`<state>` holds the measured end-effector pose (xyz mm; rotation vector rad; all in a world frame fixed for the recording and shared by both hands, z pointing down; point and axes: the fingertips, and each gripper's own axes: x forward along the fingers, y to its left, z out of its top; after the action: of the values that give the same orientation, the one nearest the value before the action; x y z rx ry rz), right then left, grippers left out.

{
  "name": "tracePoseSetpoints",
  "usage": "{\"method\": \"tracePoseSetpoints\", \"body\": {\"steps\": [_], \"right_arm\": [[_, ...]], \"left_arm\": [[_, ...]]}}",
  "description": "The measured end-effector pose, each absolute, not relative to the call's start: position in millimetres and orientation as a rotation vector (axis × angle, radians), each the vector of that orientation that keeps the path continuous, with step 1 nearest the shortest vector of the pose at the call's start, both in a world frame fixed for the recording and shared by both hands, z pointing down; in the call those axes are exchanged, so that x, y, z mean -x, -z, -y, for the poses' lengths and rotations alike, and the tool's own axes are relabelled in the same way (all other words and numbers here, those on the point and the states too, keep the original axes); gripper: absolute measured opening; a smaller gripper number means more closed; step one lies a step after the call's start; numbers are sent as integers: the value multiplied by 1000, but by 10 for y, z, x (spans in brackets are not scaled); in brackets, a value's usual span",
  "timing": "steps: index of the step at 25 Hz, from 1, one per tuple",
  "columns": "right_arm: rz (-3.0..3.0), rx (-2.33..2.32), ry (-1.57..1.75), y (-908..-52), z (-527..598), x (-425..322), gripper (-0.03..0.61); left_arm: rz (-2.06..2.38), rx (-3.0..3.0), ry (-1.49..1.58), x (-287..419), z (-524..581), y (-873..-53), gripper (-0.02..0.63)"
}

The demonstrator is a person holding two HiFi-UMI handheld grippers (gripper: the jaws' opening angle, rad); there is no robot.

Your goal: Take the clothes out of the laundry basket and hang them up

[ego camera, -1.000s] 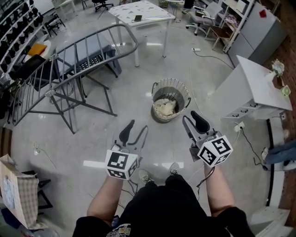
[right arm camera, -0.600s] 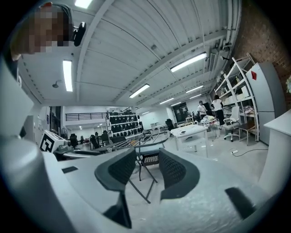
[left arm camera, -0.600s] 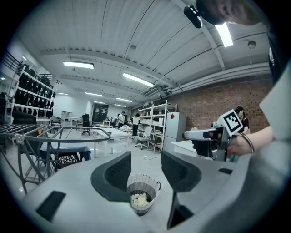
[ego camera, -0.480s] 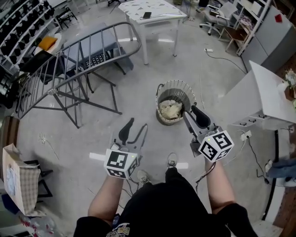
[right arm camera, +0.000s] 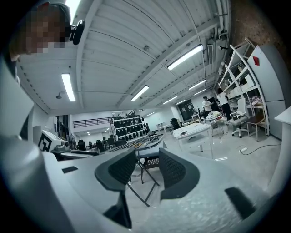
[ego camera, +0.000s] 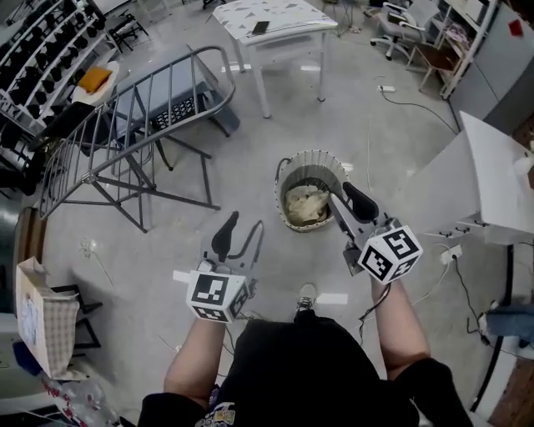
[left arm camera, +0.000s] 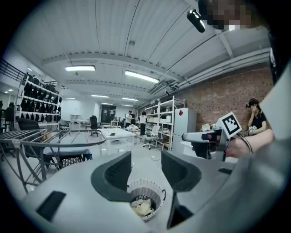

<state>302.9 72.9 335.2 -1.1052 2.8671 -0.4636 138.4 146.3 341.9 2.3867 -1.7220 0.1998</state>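
A checked paper bag stands on the floor well off to the left of the left tongs. Ahead and to their left is a grey metal drying rack, its bars bare. The left tongs are held low in front of the person, with the jaws standing wide and nothing between them. Their cube shows only a black-and-white square marker.

Just ahead, between the two pairs of tongs, the round wire laundry basket sits on the floor with pale crumpled clothes at its bottom. The left gripper view frames the basket and the clothes below the gap of the tongs.

The right tongs are seen from above over the basket's right rim. Their jaws are moderately apart and empty, and the rack's legs show beyond them. Farther ahead stands a white surface with a dark phone on it. A white cabinet lies to the right of the right tongs.
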Motion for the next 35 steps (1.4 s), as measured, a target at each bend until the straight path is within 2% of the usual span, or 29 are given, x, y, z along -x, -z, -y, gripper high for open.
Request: {"method": "tracePoseSetpoints", "body": {"steps": [7,16,35], "right_arm": [[-2847,1118,490,-3395,-380,-3315,158],[-2814,1229,503,-3529,71,-3355,158],[-2689,1621,562,-3720,1261,-2435,158]], "left_arm": [[1683,-2376,-243,-1678,-1067,-3472,186],[1609,-2435,-209,-1669,-451,-3577,186],[1166,-2599,-202,-982,1042,-4033,186]]}}
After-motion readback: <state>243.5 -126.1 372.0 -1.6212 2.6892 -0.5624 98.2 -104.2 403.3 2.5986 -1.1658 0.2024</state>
